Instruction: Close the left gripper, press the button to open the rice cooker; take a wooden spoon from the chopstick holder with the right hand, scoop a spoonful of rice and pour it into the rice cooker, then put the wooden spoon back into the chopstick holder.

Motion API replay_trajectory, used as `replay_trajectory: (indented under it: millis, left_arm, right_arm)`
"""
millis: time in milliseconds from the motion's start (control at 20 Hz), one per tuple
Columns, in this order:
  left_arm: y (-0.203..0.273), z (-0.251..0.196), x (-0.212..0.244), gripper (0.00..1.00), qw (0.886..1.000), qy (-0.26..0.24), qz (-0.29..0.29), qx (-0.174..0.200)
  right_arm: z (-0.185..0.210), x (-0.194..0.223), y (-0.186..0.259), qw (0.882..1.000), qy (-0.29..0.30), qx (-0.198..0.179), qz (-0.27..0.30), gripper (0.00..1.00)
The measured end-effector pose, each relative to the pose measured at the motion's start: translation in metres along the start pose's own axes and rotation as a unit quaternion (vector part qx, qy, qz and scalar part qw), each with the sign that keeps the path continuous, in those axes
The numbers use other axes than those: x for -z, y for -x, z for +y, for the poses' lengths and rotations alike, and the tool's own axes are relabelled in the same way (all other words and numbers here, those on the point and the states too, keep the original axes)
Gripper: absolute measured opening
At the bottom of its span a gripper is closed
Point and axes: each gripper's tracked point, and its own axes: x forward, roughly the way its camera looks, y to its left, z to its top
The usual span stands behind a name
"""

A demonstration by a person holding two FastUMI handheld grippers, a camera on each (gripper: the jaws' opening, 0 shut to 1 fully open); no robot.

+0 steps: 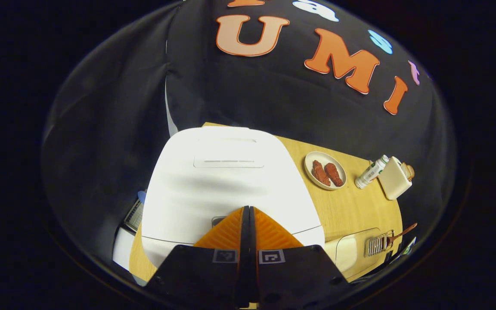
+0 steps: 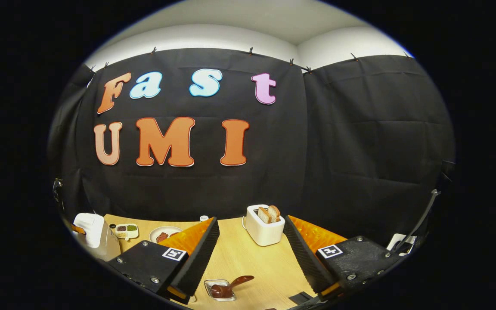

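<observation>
Everywhere black cloth — wooden table (image 2: 248,258) carrying toaster (image 2: 265,226), rice cooker (image 1: 226,181).

No text, brand or number is readable on any thing; the bottle (image 1: 372,172) at right in the left gripper view has a label too small to read.
</observation>
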Motion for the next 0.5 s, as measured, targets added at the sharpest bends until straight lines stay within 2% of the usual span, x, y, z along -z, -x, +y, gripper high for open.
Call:
replay_trajectory:
  millis: [200,350,500]
  left_arm:
    - [0.016,-0.003,-0.013,0.04,1.0,-0.013,-0.014,-0.014]
    - [0.055,-0.017,-0.072,0.04,0.994,-0.041,-0.095,-0.022]
    - [0.106,-0.039,-0.119,0.03,0.985,-0.029,-0.17,-0.004]
  right_arm:
    - [-0.005,-0.003,0.003,1.0,-0.01,-0.003,-0.002,0.95]
    - [-0.006,-0.007,0.008,1.0,-0.01,-0.008,-0.009,0.95]
    - [-0.007,-0.011,0.015,1.0,-0.004,-0.011,-0.014,0.95]
